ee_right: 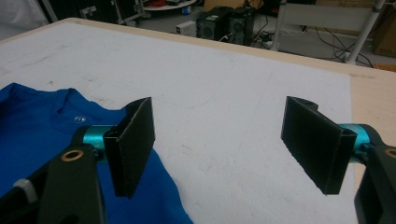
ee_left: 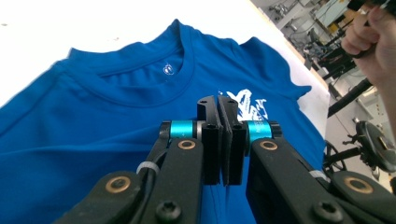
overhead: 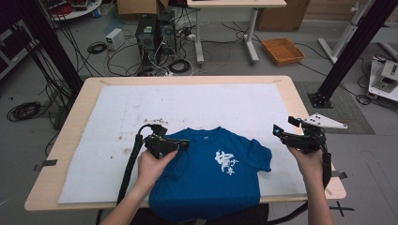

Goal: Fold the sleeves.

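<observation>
A blue T-shirt (overhead: 206, 178) with a white print (overhead: 224, 162) lies face up on the white mat (overhead: 187, 101), collar toward the far side and hem over the near table edge. My left gripper (overhead: 186, 144) hovers over the shirt's left shoulder, jaws shut. In the left gripper view the pads of the left gripper (ee_left: 220, 100) meet above the chest of the shirt (ee_left: 93, 121), and no cloth shows between them. My right gripper (overhead: 285, 125) is held open over the mat, just right of the shirt's right sleeve. The right gripper (ee_right: 219, 140) has nothing between its pads, and the shirt (ee_right: 32, 121) lies to its left.
The mat covers most of the wooden table (overhead: 300, 101), with small dark specks (overhead: 155, 121) near the collar. Behind the table the floor holds computer towers (overhead: 155, 33), cables, an orange tray (overhead: 282, 49) and a white desk. Black frame posts (overhead: 349, 49) stand at both sides.
</observation>
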The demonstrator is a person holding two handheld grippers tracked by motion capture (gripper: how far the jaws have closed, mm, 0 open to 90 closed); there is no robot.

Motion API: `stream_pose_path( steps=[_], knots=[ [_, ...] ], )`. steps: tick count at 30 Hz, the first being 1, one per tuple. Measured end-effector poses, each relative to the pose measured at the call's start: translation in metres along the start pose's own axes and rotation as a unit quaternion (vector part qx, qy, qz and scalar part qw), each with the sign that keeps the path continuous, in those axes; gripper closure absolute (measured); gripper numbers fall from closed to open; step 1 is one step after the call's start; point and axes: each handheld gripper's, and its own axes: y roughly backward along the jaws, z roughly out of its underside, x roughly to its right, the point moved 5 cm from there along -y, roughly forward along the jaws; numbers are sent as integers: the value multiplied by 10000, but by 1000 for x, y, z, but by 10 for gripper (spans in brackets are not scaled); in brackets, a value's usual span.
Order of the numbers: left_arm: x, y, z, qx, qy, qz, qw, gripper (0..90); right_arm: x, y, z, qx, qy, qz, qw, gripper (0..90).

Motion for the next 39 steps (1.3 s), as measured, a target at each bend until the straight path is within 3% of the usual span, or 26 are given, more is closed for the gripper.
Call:
stream_pose_path(
  steps=[2,3,4,5,6,9,10,12,13,14,15,16,19,21,22,23,25,27,28,30,32,33,34,35,38,39],
  knots=[
    [-1,-6,0,-26,-81,-17,10000,862,0,-1,1,-7,8,-2,10000,258],
    [-2,-8,0,-2,-135,-66,9999,789,0,-1,1,-29,7,5,10000,258],
    [-3,-9,-1,9,-151,-95,9998,789,0,-1,1,-29,7,5,10000,258],
    [-4,-10,-2,127,-271,-112,9995,698,1,-2,2,-35,0,19,10000,258],
    [-4,-10,-2,127,-271,-112,9995,640,1,-2,2,-35,0,19,10000,258],
    [-3,-2,-5,345,-643,-246,9970,566,1,-1,3,-50,-21,29,10000,260],
    [-3,-2,-5,345,-643,-246,9970,547,1,-1,3,-50,-21,29,10000,260],
    [-1,9,-8,522,-914,-377,9937,519,2,-1,4,-57,-39,30,10000,261],
    [-1,24,-9,668,-1182,-545,9892,464,3,0,6,-79,-68,32,9999,263],
    [-1,24,-9,668,-1182,-545,9892,460,3,0,6,-79,-68,32,9999,263],
    [-3,41,-7,791,-1447,-774,9833,441,3,0,10,-127,-98,47,9999,288],
    [-3,41,-7,791,-1447,-774,9833,430,3,0,10,-127,-98,47,9999,288],
    [-9,68,-1,919,-1728,-1102,9745,430,2,0,19,-317,-62,-7,9995,370],
    [-15,86,7,1037,-1756,-1213,9714,429,1,-4,32,-639,-25,-115,9979,488],
    [-20,93,11,1090,-1724,-1253,9709,429,1,-4,32,-639,-25,-115,9979,488],
    [-29,106,19,1128,-1615,-1287,9719,429,1,-10,40,-872,-108,-241,9958,540],
    [-34,110,23,1153,-1530,-1292,9729,429,1,-12,45,-983,-215,-335,9944,562],
    [-42,116,28,1164,-1420,-1253,9750,429,3,-21,57,-1246,-568,-554,9890,599],
    [-46,119,30,1165,-1385,-1222,9759,429,3,-21,57,-1246,-568,-554,9890,599],
    [-50,122,30,1231,-1275,-1183,9770,430,6,-26,64,-1415,-759,-622,9851,601],
    [-52,122,30,1215,-1240,-1192,9776,430,6,-30,70,-1608,-1026,-766,9786,609],
    [-51,120,30,1154,-1269,-1167,9783,429,5,-33,75,-1819,-1120,-877,9730,675],
    [-51,120,30,1154,-1269,-1167,9783,430,5,-33,75,-1819,-1120,-877,9730,675],
    [-50,116,31,1090,-1288,-1158,9788,430,4,-35,79,-1966,-1054,-894,9707,780],
    [-48,114,31,1063,-1321,-1138,9789,430,2,-34,78,-1952,-1015,-940,9710,864],
    [-47,113,30,1054,-1331,-1123,9790,430,0,-31,73,-1811,-937,-983,9740,880]
  ],
)
